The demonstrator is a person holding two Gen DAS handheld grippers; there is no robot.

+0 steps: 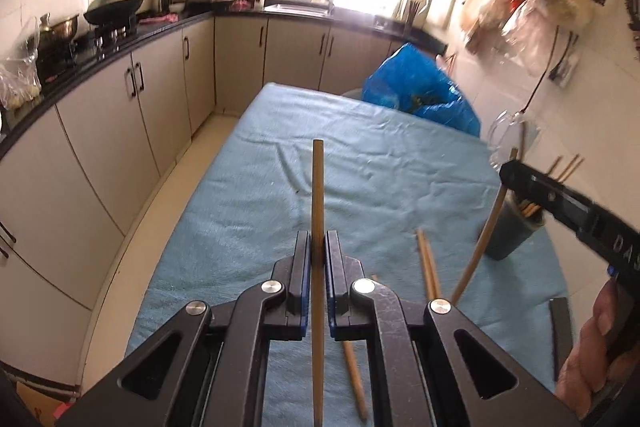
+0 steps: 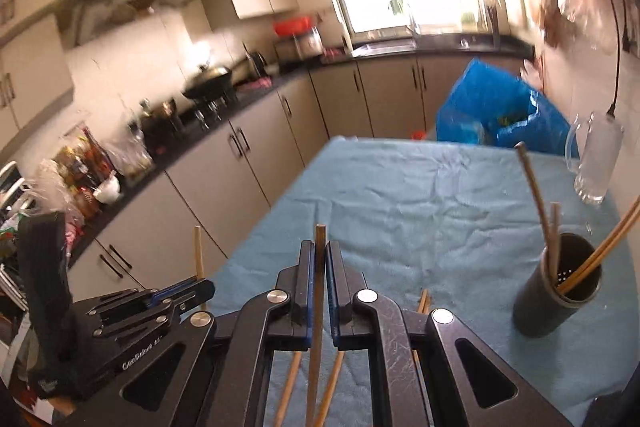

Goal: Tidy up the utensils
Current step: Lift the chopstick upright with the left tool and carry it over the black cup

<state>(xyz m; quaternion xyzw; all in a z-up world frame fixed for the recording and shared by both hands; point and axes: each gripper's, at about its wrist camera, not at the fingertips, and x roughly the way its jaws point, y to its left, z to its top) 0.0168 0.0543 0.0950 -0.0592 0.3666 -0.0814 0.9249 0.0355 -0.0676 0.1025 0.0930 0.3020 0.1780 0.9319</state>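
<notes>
Both grippers closed: left gripper (image 1: 318, 247) pinches one chopstick (image 1: 317, 187), right gripper (image 2: 320, 257) another (image 2: 320, 239). Loose chopsticks (image 1: 427, 267) lie on the blue cloth (image 1: 360, 167) just beyond. Transfer step, I judge; next, tip each into the dark holder (image 2: 556, 291) at right, already holding several.

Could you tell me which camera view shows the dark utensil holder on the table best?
The right wrist view: the utensil holder is unobstructed, its open mouth and the chopsticks inside visible. In the left wrist view it sits at the frame's right, blurred and partly hidden behind the right tool.
</notes>
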